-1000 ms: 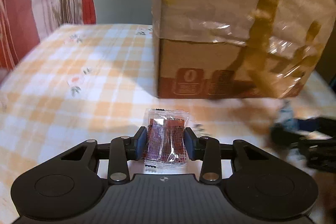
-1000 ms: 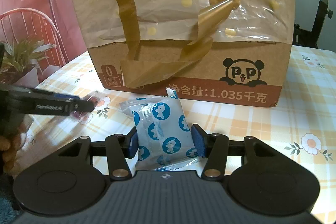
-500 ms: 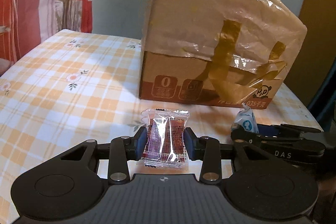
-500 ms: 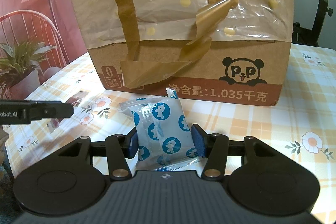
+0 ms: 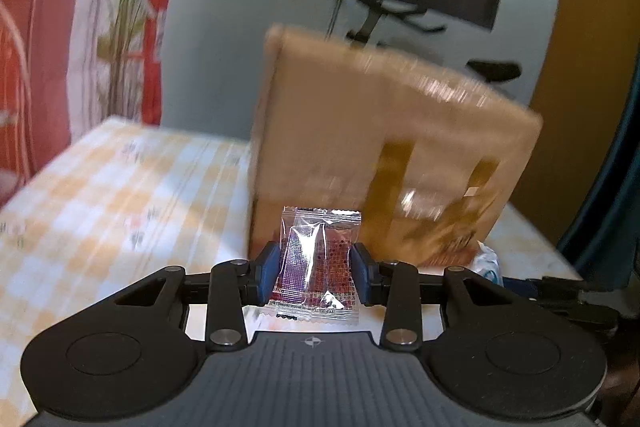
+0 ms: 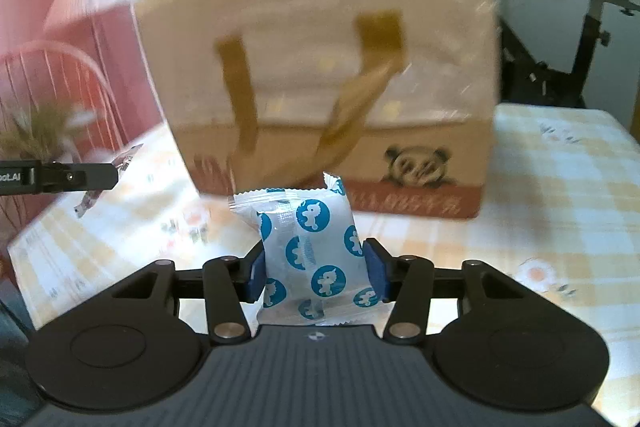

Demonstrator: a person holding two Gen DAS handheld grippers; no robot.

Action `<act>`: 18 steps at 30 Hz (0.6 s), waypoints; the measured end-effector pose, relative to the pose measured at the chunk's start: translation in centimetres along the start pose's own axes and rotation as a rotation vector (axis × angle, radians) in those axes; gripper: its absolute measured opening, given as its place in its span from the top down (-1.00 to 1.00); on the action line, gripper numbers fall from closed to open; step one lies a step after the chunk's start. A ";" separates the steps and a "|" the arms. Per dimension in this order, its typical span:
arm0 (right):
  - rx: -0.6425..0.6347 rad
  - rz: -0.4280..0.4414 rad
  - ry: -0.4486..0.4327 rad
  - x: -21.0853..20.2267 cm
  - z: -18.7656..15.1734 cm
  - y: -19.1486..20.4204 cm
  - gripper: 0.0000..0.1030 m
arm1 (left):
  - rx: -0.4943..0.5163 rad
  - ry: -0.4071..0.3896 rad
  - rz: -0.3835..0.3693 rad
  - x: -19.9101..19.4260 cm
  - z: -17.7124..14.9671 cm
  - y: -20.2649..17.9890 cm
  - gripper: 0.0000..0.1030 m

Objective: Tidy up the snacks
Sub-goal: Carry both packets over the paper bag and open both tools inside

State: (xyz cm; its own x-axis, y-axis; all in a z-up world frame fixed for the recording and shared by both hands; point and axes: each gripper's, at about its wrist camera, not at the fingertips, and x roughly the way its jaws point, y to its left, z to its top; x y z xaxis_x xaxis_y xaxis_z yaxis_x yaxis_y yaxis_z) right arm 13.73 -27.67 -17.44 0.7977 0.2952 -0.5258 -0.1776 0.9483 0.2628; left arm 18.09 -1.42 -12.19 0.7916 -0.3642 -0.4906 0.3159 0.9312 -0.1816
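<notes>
Left wrist view: the left claw (image 5: 316,269) is closed on a clear red-printed snack packet (image 5: 318,261), its blue pads (image 5: 267,271) pressing both side edges, with the packet upright between them.
Red packet position: centre of the left view, in front of the lower left corner of the cardboard box (image 5: 384,163), which stands at 12 to 1 o'clock from it.
Right wrist view: the right claw (image 6: 316,273) is closed on a white snack packet with blue round prints (image 6: 316,251), blue pads touching its two sides.
White packet position: centre of the right view, held above the desk (image 6: 560,195), with the box (image 6: 332,67) behind it at 12 o'clock.
Cardboard box: brown, partly wrapped in clear film, crossed by strips of brown tape (image 6: 240,95), with a panda picture (image 6: 418,163) at its lower right; blurred in both views.
Desk: covered by an orange and white checked cloth with small flowers (image 5: 120,195).
Other claw seen: from the right view, the left claw's black tip (image 6: 80,177) sits at 9 o'clock; from the left view, the white packet's edge (image 5: 488,261) shows at 3 o'clock.
Background: red curtain (image 5: 36,67) at 10 o'clock in the left view, exercise bike (image 6: 592,11) at 2 o'clock in the right view.
</notes>
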 end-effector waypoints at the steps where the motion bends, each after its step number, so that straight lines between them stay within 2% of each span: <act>1: 0.006 -0.002 -0.021 -0.8 0.4 -0.2 0.00 | 0.007 -0.016 -0.011 -0.2 0.7 -0.4 0.21; 4: 0.006 -0.001 -0.082 -3.0 2.2 -0.6 0.00 | 0.034 -0.068 -0.048 -0.5 3.1 -1.8 0.21; 8: -0.051 -0.001 -0.213 -5.9 6.1 -0.3 0.00 | 0.069 -0.139 -0.101 -0.6 6.7 -3.8 0.20; 11: -0.089 0.003 -0.297 -7.2 9.2 -0.1 0.00 | 0.084 -0.155 -0.139 0.5 9.1 -5.3 0.20; 16: -0.135 0.018 -0.347 -5.8 14.5 -0.6 0.00 | 0.090 -0.161 -0.167 4.1 12.8 -7.1 0.20; 18: -0.172 -0.009 -0.340 -4.1 16.0 -1.0 0.00 | 0.075 -0.130 -0.174 6.3 14.2 -7.7 0.20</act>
State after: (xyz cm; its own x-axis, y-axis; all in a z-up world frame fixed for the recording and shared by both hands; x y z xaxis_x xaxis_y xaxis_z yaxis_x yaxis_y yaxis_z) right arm 19.85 -31.68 -2.54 0.9400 0.2591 -0.2218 -0.2412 0.9648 0.1049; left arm 28.02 -11.03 -1.79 0.7813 -0.5218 -0.3426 0.4874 0.8528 -0.1873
